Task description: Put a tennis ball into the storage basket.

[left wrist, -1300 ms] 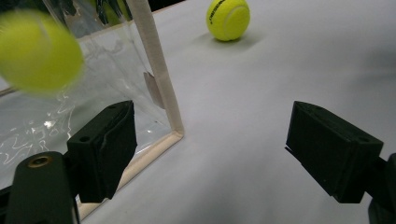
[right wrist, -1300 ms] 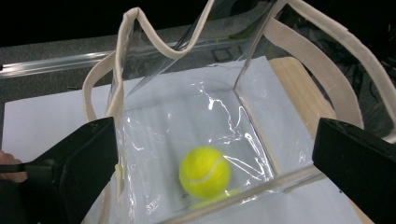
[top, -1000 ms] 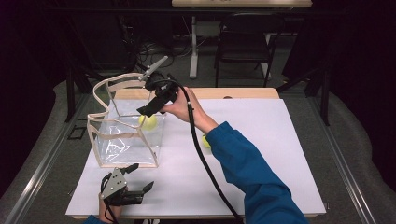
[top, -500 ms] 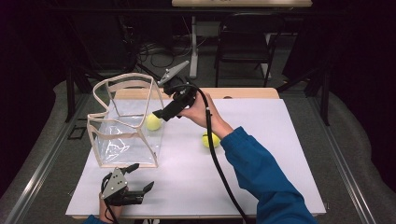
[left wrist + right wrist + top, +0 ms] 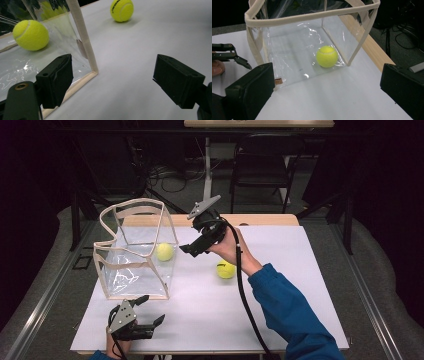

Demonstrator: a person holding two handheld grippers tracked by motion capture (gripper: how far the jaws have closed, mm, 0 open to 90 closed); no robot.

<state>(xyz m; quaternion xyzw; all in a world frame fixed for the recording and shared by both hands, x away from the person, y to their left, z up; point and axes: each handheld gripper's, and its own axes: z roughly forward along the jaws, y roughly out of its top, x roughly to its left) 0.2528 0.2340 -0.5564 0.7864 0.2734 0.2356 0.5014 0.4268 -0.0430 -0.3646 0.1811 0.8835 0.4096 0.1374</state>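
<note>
Right gripper withdrew from bag, empty.

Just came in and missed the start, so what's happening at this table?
A person is loading tennis balls into a clear bag with beige trim. One ball lies inside it; a second ball sits out on the white table. The right claw, open and empty, is held above the table beside the bag. The left claw rests open at the near edge, just in front of the bag.
</note>
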